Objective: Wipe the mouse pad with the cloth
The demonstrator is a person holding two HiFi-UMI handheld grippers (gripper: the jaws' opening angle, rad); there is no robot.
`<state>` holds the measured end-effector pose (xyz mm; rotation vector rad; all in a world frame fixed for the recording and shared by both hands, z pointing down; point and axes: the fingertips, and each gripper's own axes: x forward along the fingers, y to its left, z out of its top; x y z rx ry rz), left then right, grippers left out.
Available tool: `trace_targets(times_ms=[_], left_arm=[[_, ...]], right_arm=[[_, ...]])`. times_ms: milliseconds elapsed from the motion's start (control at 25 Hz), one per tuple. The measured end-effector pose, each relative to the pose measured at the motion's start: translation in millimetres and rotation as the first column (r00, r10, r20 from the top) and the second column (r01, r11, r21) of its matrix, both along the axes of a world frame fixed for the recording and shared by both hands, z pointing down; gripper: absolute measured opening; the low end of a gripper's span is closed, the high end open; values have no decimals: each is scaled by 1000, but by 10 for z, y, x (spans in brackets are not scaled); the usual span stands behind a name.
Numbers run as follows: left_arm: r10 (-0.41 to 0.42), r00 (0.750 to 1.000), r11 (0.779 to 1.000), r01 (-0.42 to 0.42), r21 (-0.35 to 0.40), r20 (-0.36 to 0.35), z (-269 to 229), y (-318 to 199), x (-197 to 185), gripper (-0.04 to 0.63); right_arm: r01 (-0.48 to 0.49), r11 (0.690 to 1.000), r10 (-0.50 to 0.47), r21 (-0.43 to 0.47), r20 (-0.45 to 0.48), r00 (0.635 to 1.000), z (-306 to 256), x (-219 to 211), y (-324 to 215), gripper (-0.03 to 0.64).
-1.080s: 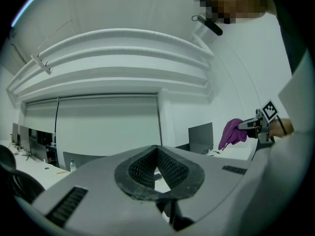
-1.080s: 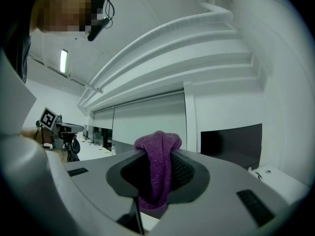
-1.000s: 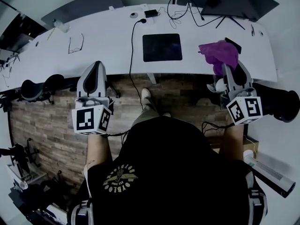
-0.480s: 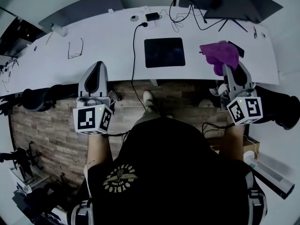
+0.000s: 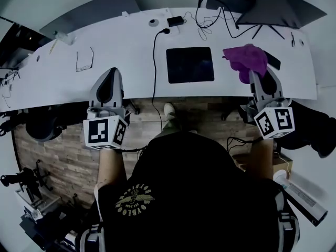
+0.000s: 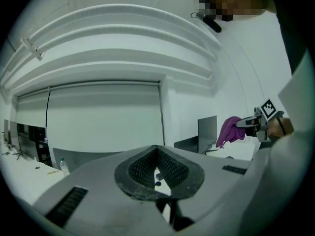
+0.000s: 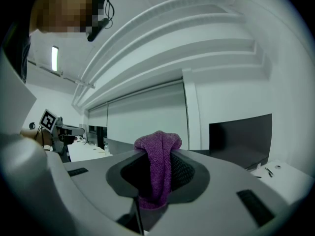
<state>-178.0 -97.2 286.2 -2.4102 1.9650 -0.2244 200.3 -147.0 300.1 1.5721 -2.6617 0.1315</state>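
The right tool (image 5: 255, 76) is clamped on one fold of the purple cloth (image 5: 244, 58), which looks light, soft and floppy. The mouse pad (image 5: 190, 64) lies on the bench (image 5: 121, 62), left of that tool. The left tool (image 5: 109, 76) has its jaws together and empty.

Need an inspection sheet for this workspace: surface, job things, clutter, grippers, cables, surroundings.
Surface: white desk, curved, mostly bare.
Job's things: dark mouse pad lies flat mid-desk with nothing on it; purple cloth is bunched to its right, apart from it.
Clutter: glasses at left; dark flat thing beside the cloth.
Grippers: right gripper has its fingers shut on the cloth; left gripper is shut and empty, at the desk's front edge.
Cables: black cable crosses the desk left of the pad and drops over the front edge; tangle at the back.
Surroundings: monitor back right; wood floor.
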Motion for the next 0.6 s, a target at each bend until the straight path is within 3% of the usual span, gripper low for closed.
trace_targets(times_ms=[600], left_arm=[[34,999,998,-34,-60,-6,263,-958,-343,2]], right_arm=[[26,998,-27,-65,-13,1000,272,-621,-874,89]])
